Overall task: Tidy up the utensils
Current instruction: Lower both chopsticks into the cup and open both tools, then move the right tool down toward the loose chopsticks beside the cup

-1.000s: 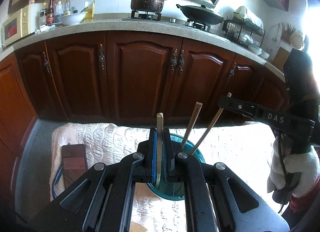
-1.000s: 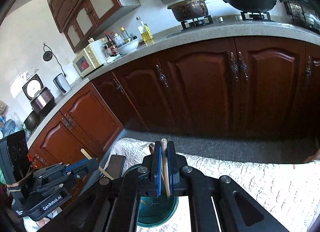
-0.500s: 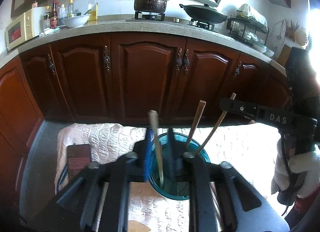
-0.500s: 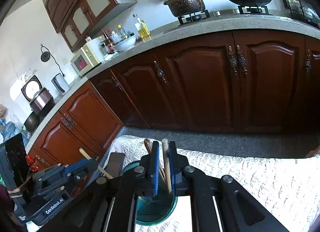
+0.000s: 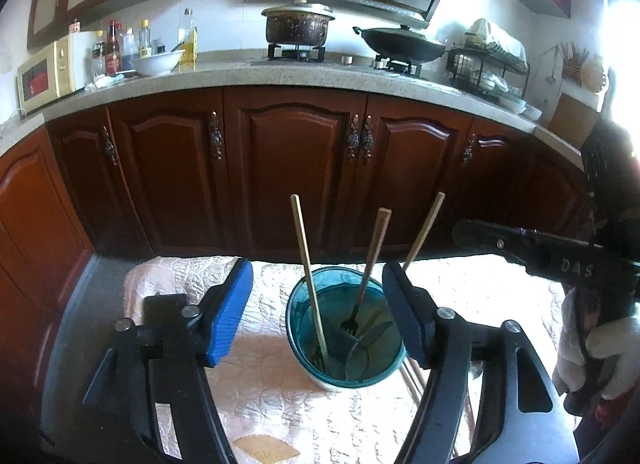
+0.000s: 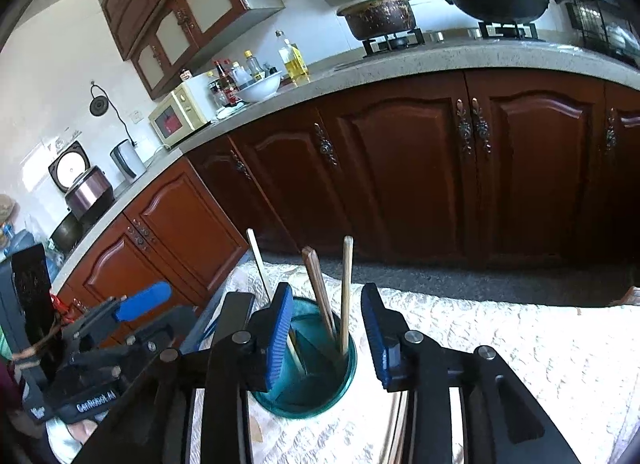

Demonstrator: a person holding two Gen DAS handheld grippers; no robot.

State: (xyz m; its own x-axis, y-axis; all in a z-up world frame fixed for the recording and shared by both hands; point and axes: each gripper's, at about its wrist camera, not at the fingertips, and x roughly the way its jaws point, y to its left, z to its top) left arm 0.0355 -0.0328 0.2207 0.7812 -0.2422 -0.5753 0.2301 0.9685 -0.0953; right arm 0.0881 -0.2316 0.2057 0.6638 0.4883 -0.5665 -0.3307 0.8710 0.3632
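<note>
Since both tools hang wide apart with nothing in them, the sensible move is lifting straight up so no blue pad clips a stick. Left tool (image 5: 318,310) straddles the teal cup (image 5: 346,378); right tool (image 6: 326,328) hovers over it too. Slim wooden chopsticks (image 5: 307,264) lean toward 11 and 1 o'clock inside the glossy translucent cup, a dark fork (image 5: 349,324) beside them, on the quilted cloth (image 5: 280,392) covering the tabletop.

Three utensils (image 5: 307,264) stand in the cup (image 5: 304,352) on the cloth (image 5: 272,392), perhaps leaning apart.
</note>
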